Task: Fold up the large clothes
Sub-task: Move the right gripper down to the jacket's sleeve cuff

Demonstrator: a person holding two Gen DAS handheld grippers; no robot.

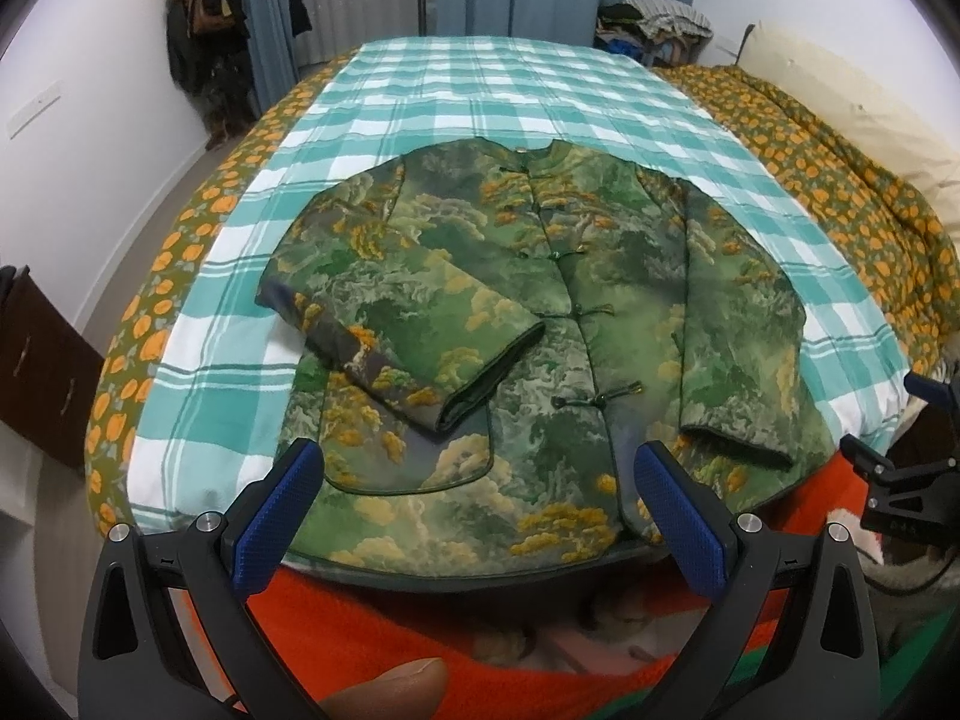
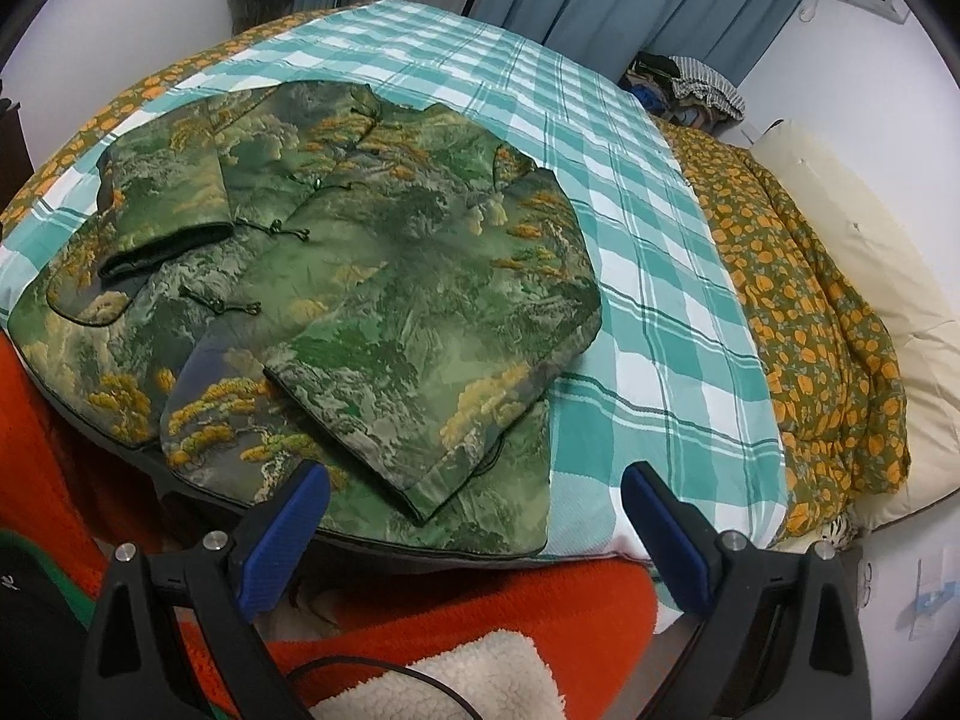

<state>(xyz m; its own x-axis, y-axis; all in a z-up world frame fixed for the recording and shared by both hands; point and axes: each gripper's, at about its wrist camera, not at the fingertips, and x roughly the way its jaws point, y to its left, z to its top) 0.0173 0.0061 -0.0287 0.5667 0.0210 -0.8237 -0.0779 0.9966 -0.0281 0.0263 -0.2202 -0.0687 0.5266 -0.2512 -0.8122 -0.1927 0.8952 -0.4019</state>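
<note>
Jacket (image 1: 540, 324) flat on bed (image 1: 420, 96) — both tools agape

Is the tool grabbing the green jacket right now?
No, the left tool is wide open above the jacket, with nothing pinched between its blue fingers.

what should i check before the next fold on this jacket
1. Left gripper open and empty: ok.
2. Right gripper open and empty: ok.
3. Jacket lying front up on the checked sheet: ok.
4. Left-side sleeve folded across the front: ok.
5. Other sleeve folded across: not ok, it lies along the side.
6. Hem fully on the bed: not ok, it overhangs the near edge.
</note>
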